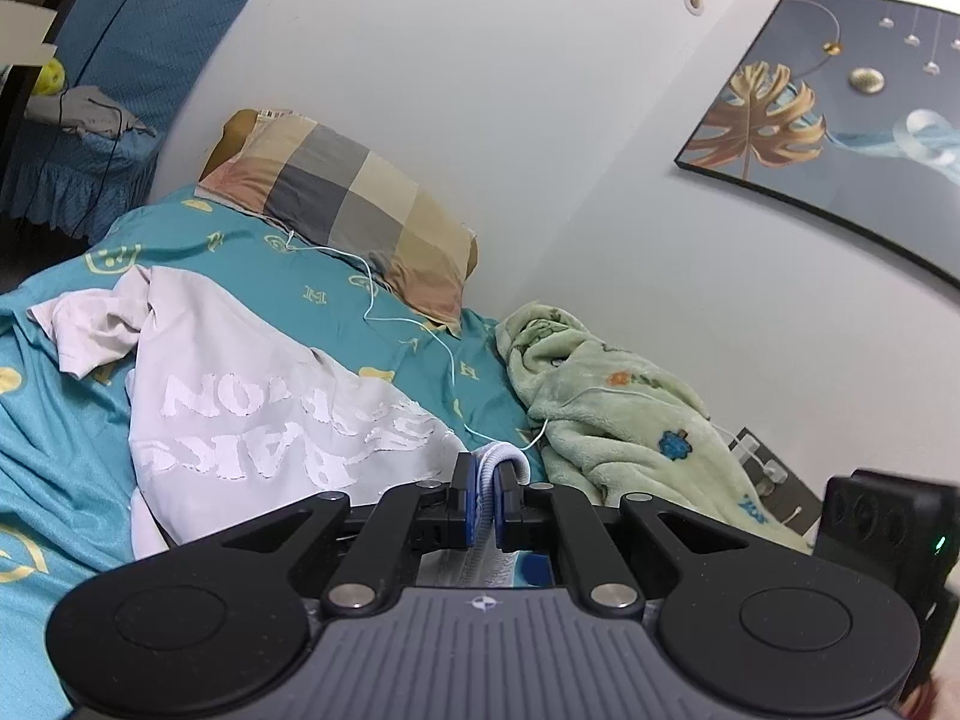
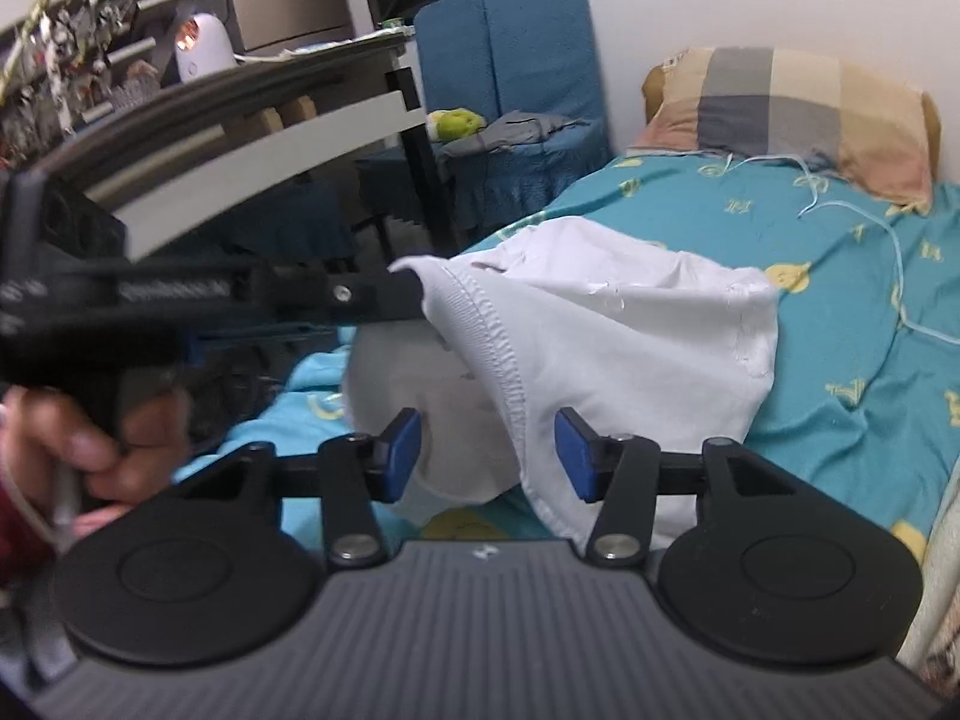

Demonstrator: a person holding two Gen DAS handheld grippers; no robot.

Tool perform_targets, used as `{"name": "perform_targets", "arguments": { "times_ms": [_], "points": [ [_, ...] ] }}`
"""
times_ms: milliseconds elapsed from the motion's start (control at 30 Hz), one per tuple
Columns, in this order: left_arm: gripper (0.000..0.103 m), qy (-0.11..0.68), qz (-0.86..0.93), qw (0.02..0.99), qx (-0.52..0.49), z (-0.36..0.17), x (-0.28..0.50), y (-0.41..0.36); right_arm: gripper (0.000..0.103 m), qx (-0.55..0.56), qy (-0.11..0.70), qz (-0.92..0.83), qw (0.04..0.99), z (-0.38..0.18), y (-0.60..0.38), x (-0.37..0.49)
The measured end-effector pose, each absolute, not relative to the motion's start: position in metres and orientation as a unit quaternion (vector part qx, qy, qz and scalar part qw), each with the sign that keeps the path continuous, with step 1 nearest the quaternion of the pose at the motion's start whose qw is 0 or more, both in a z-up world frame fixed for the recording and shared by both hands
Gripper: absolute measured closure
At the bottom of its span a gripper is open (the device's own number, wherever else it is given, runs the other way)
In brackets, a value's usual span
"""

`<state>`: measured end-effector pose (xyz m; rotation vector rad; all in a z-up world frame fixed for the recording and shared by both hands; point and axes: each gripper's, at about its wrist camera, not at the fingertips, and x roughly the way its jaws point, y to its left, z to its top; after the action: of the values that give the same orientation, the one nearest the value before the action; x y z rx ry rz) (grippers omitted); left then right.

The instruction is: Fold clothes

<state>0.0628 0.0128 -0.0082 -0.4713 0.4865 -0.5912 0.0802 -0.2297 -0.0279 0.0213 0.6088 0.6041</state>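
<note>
**A white T-shirt half lifted off the bed, the fold barely started**

We see a white T-shirt (image 1: 252,396) in the lower middle of the left wrist view, spread over a teal bedsheet (image 1: 54,372), its big white lettering showing upside down. One sleeve lies crumpled at the far left. The left gripper (image 1: 486,480) has its jaws pressed together on a ribbed white edge of the shirt, pinching it at the bottom centre of the frame.

In the right wrist view the same shirt (image 2: 630,336) hangs in the middle, bunched and lifted, with a stitched hem running down toward the right gripper (image 2: 486,450). That gripper's jaws stand spread; the hem lies between the blue pads, but they do not press on it. The left gripper reaches in from the left of this view and holds the shirt's edge up, with a hand (image 2: 90,450) on its handle at lower left.

We judge the task to be at an early stage: the shirt is neither flat nor squared, and no neat fold shows.

Further out, a checked pillow (image 1: 354,204) sits at the wall, a green blanket (image 1: 612,396) lies to the right, and a blue chair (image 2: 528,60) stands beyond the bed.
</note>
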Motion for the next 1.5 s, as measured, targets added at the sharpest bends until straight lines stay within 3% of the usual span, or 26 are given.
{"name": "perform_targets", "arguments": {
  "times_ms": [200,267,300,533,733,1000,1300,1500],
  "points": [
    [0.097,0.246,-0.264,0.905,-0.225,-0.011,0.068,0.018,0.055,0.014,0.320,0.216,0.923,-0.053,-0.229,0.108],
    [0.097,0.263,-0.251,0.907,-0.214,-0.016,0.073,0.017,0.078,0.049,0.333,0.204,0.919,-0.052,-0.243,0.112],
    [0.097,0.274,-0.246,0.907,-0.204,-0.019,0.076,0.015,0.081,0.068,0.339,0.199,0.917,-0.051,-0.251,0.112],
    [0.097,0.320,-0.286,0.892,-0.139,-0.044,0.086,-0.022,0.079,0.153,0.381,0.089,0.908,-0.065,-0.305,0.129],
    [0.097,0.357,-0.307,0.867,-0.163,-0.067,0.102,-0.033,0.078,0.204,0.396,0.046,0.894,-0.078,-0.323,0.131],
    [0.097,0.364,-0.315,0.846,-0.229,-0.071,0.156,-0.021,0.064,0.220,0.405,0.042,0.886,-0.078,-0.330,0.127],
    [0.097,0.366,-0.282,0.830,-0.311,-0.087,0.207,0.002,0.064,0.143,0.284,0.065,0.946,-0.042,-0.293,0.113],
    [0.097,0.381,-0.263,0.814,-0.352,-0.103,0.221,0.014,0.067,0.101,0.324,0.093,0.936,-0.059,-0.258,0.124]
  ]
}}
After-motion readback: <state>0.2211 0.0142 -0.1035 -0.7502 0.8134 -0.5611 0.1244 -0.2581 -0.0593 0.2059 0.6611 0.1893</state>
